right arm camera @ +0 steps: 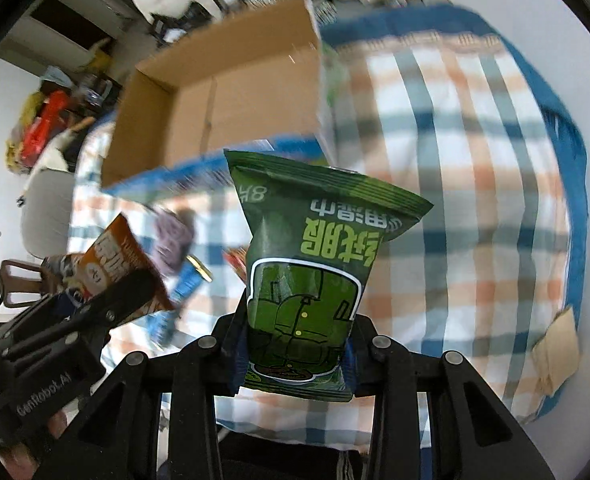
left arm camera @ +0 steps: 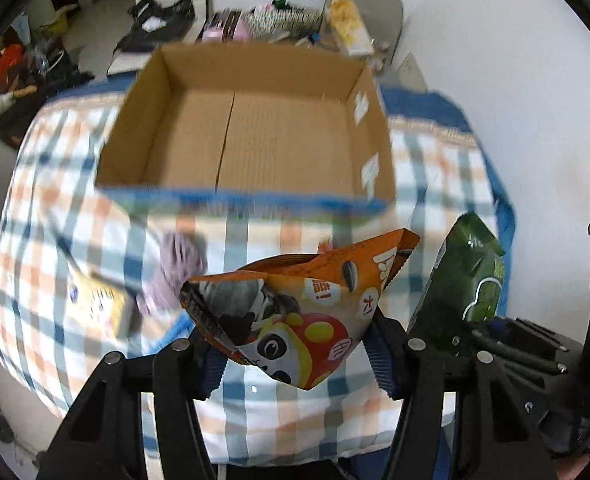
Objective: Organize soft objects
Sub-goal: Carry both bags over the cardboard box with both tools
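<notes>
My left gripper [left arm camera: 295, 354] is shut on an orange snack bag [left arm camera: 295, 304] with a panda print, held above the checked cloth. My right gripper [right arm camera: 295, 344] is shut on a green snack bag [right arm camera: 307, 264], also held up. Each bag shows in the other view: the green bag [left arm camera: 463, 280] at the right, the orange bag [right arm camera: 115, 264] at the left. An open cardboard box [left arm camera: 255, 140] with a bare floor stands just beyond both bags; it also shows in the right wrist view [right arm camera: 223, 100].
A purple soft item [left arm camera: 175, 276] and a yellow packet [left arm camera: 99, 304] lie on the checked cloth [left arm camera: 55, 200] at the left. A small brown packet [right arm camera: 555, 352] lies at the cloth's right edge. Clutter and chairs [left arm camera: 167, 8] stand behind the box.
</notes>
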